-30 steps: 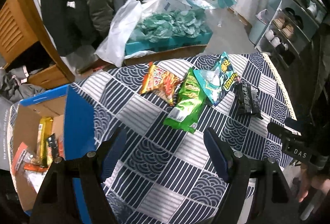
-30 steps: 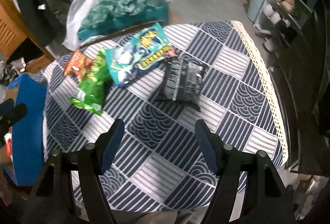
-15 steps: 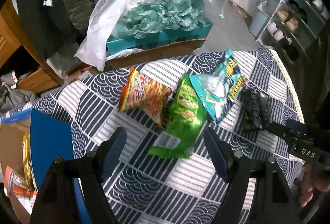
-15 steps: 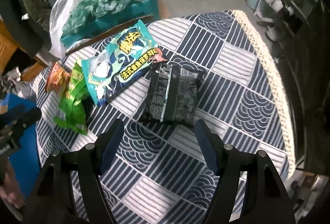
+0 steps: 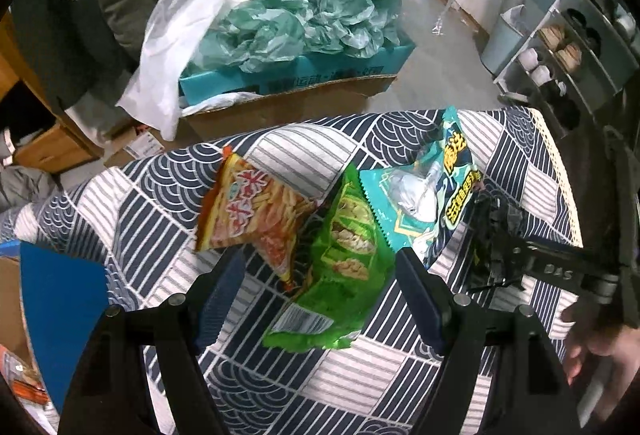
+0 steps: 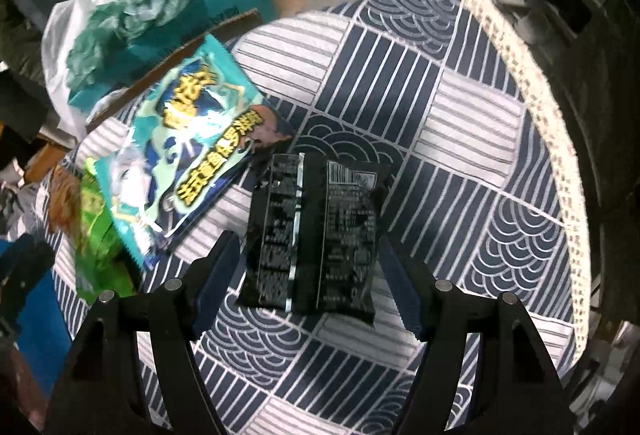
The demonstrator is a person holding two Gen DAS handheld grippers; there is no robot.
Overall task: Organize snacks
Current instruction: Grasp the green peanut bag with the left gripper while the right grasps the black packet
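Observation:
Several snack bags lie on the patterned tablecloth (image 5: pixel 280 375): an orange bag (image 5: pixel 252 215), a green bag (image 5: pixel 344 267), a teal bag (image 5: pixel 428 191) and a black bag (image 6: pixel 316 235). My left gripper (image 5: pixel 320 275) is open, with the green bag between its fingers. My right gripper (image 6: pixel 308 259) is open, its fingers on either side of the black bag's near end. The right gripper also shows at the right of the left wrist view (image 5: pixel 560 267), over the black bag (image 5: pixel 492 235).
A blue-flapped cardboard box (image 5: pixel 60 307) with snacks inside stands at the table's left. Behind the table a box of green plastic bags (image 5: pixel 296 35) sits on the floor. A shoe rack (image 5: pixel 580 35) stands at the right. The tablecloth's lace edge (image 6: pixel 560 139) marks the right rim.
Both grippers have moved forward and down toward the snacks. The left now frames the green bag; the right now frames the black bag. Both stay open.

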